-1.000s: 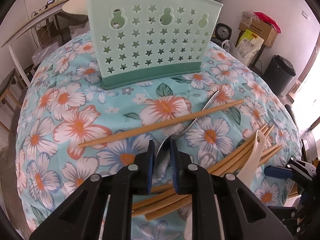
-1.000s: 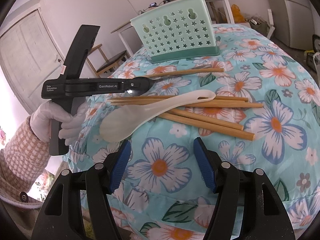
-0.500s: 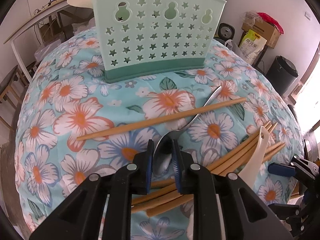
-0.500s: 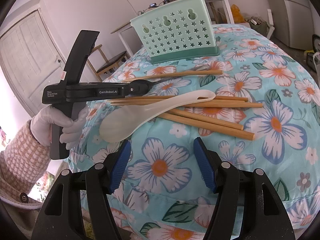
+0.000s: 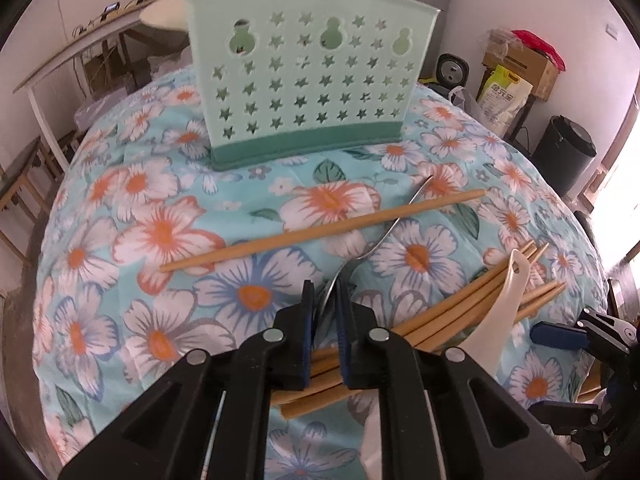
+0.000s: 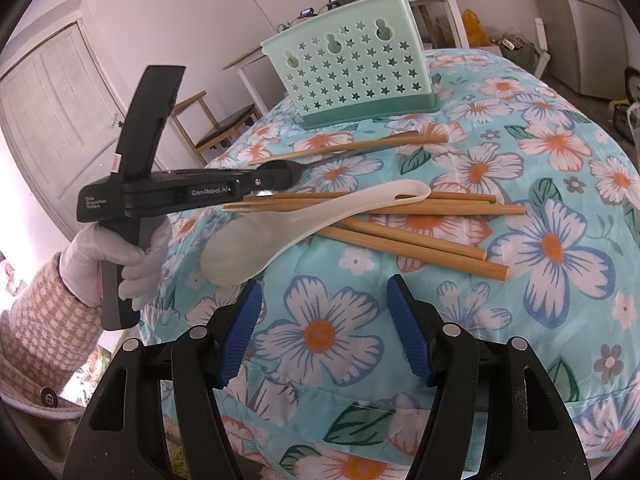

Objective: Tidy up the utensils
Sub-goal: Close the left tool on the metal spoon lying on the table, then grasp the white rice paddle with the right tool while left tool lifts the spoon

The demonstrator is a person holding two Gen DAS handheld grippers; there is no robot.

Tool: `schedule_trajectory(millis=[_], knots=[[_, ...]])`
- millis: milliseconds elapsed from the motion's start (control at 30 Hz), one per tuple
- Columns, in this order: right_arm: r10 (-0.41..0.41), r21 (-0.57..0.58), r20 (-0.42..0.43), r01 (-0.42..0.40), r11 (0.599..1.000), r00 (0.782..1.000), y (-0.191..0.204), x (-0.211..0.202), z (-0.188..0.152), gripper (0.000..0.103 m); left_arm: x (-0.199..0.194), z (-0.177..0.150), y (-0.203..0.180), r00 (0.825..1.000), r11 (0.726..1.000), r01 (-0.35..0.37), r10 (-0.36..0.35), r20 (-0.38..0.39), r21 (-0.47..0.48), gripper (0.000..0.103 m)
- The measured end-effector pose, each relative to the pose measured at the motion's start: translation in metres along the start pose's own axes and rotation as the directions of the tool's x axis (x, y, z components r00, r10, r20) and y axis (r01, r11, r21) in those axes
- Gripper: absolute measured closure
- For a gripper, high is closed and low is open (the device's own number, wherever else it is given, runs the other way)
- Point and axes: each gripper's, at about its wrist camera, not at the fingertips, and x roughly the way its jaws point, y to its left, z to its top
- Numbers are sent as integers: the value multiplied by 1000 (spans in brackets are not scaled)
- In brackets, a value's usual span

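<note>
Although the sorting had plainly begun, nothing could be seen standing in the mint-green utensil basket [image 5: 308, 76], which stood upright well beyond the left tool [image 5: 323, 312], so almost all of the job seemed left to do. That tool's jaws were closing on the bowl of the metal spoon [image 5: 390, 228], which sat between the blue pads, its thin handle running away from the tool and passing under a single chopstick [image 5: 320, 232] that lay crosswise just ahead. To the right of the left tool lay a bundle of chopsticks [image 5: 472, 300] with a white plastic rice spoon [image 6: 304, 220] resting across them. The right tool [image 6: 322, 324] hung with its jaws wide apart and nothing between them, the rice spoon's bowl just ahead and to its left. A gloved hand [image 6: 120, 264] held the left tool's grip. The spoon looked slim, shiny and slightly curved, likely slippery; the chopstick over its handle might be dragged along when it lifted. Everything rested on a floral-covered table [image 6: 560, 240].
</note>
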Motion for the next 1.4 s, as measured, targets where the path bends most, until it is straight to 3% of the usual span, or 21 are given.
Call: schedule_trajectory(millis=[333,433,700,800,933,1100,1267,1400], knots=[[1,-2,1,-1,1000,1000,0,0,0,42,-3,-10,4,1000,1000,-23,23,-7,4,90],[1,-2,0,-1,1000,1000,0,0,0,42,-7,-11,7,1000,1000,-17,18,16,-18,95],[4,-1,1,-4,1000,1000,-1,-1,-1,42,-8,-8,19,997,992,61,-54,61,-113,96],[4,0,-1,-4,1000,1000,0,0,0,42,-13,-8,25,992,983,89,-73,105,-160,97],[-4,-6,-3,4,1000,1000,2,0,0,42,-35,-3,23,980,983,99,-70,185,-154,100],[-78,-77,8,79,994,997,16,-3,0,45,-60,1,18,965,986,92,-54,257,-137,101],[-175,-290,107,199,936,979,58,-12,-1,46,-74,0,19,959,986,88,-46,279,-142,101],[-233,-484,162,283,828,959,96,1,-9,46,-83,-2,21,954,983,96,-45,297,-160,101]])
